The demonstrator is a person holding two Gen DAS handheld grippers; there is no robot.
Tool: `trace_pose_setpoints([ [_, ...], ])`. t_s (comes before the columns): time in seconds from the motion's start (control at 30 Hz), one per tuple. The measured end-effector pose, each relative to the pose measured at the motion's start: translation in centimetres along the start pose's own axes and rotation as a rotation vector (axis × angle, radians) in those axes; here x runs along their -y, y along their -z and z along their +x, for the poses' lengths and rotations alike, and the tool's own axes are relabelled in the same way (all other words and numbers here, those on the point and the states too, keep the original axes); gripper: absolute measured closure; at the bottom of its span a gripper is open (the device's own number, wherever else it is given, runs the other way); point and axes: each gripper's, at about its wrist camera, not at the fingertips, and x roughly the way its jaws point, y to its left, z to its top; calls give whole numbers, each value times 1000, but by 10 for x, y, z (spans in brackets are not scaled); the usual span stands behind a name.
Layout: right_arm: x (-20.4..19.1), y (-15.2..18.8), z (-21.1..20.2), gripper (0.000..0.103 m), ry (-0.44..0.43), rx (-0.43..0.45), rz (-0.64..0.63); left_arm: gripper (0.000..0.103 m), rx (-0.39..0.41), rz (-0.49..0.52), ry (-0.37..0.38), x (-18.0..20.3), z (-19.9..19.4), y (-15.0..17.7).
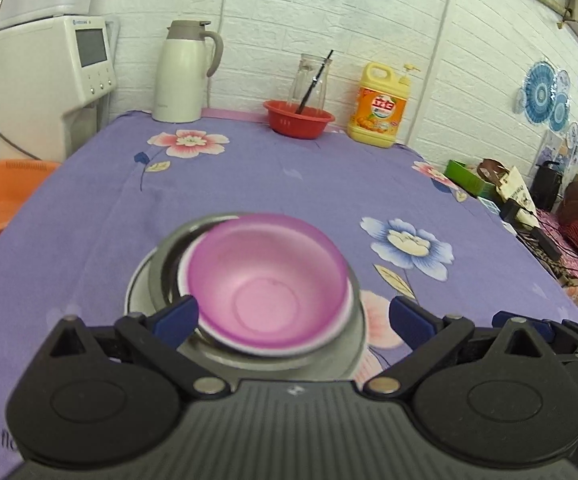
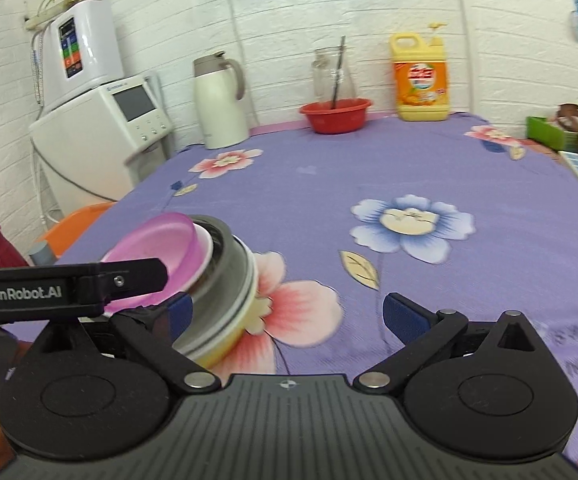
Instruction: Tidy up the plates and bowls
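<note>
A stack of dishes stands on the purple flowered tablecloth (image 1: 281,184). On top a pink bowl (image 1: 267,276) lies tilted in a white bowl (image 1: 187,264), inside a steel bowl (image 1: 169,256), over a white plate (image 1: 131,288). My left gripper (image 1: 293,318) is open just above the stack's near side, its blue pads either side of the pink bowl. In the right wrist view the stack (image 2: 225,276) sits at the left, with the pink bowl (image 2: 157,252) on top and a yellow dish (image 2: 225,346) at the bottom. My right gripper (image 2: 285,314) is open and empty; its left pad is by the stack.
Along the back wall stand a white thermos jug (image 1: 183,72), a red basin (image 1: 299,118) with a glass jar (image 1: 309,80), and a yellow detergent bottle (image 1: 379,106). A white appliance (image 1: 41,68) and orange tub (image 1: 1,196) are left; clutter (image 1: 529,208) lies right.
</note>
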Motion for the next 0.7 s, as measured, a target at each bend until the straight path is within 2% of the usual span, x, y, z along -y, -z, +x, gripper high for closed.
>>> trace_pose_setpoints([
  [0.2, -2, 22, -25, 0, 106, 20, -21, 3, 33, 19, -39, 12, -26, 31],
  [0.43, -9, 50, -50, 0, 139, 43, -40, 3, 100, 30, -106, 14, -68, 62],
  [0.57, -16, 59, -70, 0, 175, 101, -52, 3, 132, 50, -105, 16, -92, 78],
  [0.7, -10, 60, -79, 0, 200, 145, 1, 3, 130, 82, -131, 17, -91, 83],
])
